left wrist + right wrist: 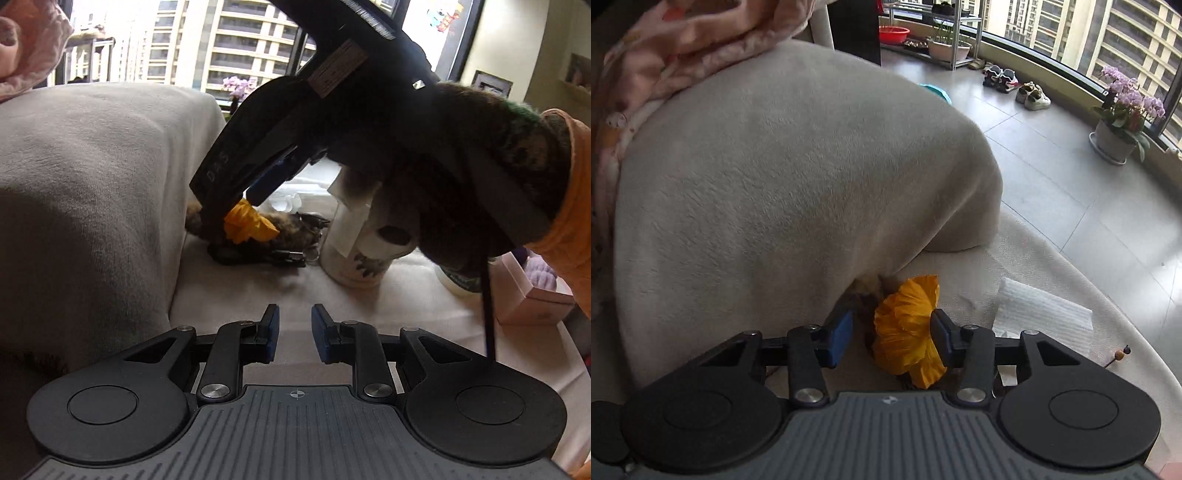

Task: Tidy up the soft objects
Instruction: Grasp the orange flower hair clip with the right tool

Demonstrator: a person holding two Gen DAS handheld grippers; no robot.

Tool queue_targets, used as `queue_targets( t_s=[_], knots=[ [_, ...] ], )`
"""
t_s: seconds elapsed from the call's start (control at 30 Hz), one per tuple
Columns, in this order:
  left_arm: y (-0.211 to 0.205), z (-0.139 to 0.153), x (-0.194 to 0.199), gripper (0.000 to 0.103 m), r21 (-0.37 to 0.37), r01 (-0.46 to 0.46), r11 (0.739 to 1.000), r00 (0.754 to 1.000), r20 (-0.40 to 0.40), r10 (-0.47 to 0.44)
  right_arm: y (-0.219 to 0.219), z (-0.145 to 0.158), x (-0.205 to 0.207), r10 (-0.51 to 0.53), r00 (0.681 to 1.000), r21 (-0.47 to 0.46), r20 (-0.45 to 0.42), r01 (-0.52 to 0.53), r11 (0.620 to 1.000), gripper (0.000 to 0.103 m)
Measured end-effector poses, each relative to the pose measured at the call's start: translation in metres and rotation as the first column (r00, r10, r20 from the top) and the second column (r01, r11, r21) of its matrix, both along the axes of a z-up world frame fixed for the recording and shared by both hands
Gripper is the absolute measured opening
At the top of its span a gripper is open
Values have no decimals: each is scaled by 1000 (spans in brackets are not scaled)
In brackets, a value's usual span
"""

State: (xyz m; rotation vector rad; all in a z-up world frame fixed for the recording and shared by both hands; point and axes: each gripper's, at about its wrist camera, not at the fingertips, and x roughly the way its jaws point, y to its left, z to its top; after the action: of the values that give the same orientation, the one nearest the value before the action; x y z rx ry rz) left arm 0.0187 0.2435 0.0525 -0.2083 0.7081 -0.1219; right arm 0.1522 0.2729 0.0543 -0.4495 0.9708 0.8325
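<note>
While beside the grey cushion (798,184):
Right gripper (892,336): angled down, jaws spread around orange cloth (905,332).
Left gripper (295,332): level, spread, holding nothing.

I count two grippers: my left gripper (294,334) at the bottom of the left wrist view, and my right gripper (892,338) at the bottom of its own view. One orange fabric flower (908,328) sits low centre. One grey cushion (783,177) fills the middle, with one pink blanket (676,48) at the upper left. One white folded cloth (1041,314) lies at the lower right. I see two pairs of shoes (1015,86) at the upper right, one potted orchid (1126,110) at the right edge, one red basin (894,34) at the top, and one pink box (528,295) at the right of the left wrist view.
</note>
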Motion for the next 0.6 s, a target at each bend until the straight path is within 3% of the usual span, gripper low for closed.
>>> queue_targets(
  t_s=[0.13, 0.2, 0.27, 0.6],
  knots=[
    [0, -4, 2, 24, -21, 14, 1000, 1000, -8, -14, 6, -11, 0, -6, 1000, -39, 6, 6, 999, 30],
    [-1, -4, 2, 24, -21, 18, 1000, 1000, -10, -19, 3, -7, -5, 12, 1000, -50, 27, -11, 999, 15],
    [-1, -5, 3, 24, -30, 20, 999, 1000, -8, -20, -3, 0, -9, 28, 999, -51, 41, -26, 998, 9],
    [-9, -3, 4, 24, -37, 23, 999, 1000, -8, -23, -41, 56, -30, 39, 992, 27, 118, -42, 999, 8]
  ],
)
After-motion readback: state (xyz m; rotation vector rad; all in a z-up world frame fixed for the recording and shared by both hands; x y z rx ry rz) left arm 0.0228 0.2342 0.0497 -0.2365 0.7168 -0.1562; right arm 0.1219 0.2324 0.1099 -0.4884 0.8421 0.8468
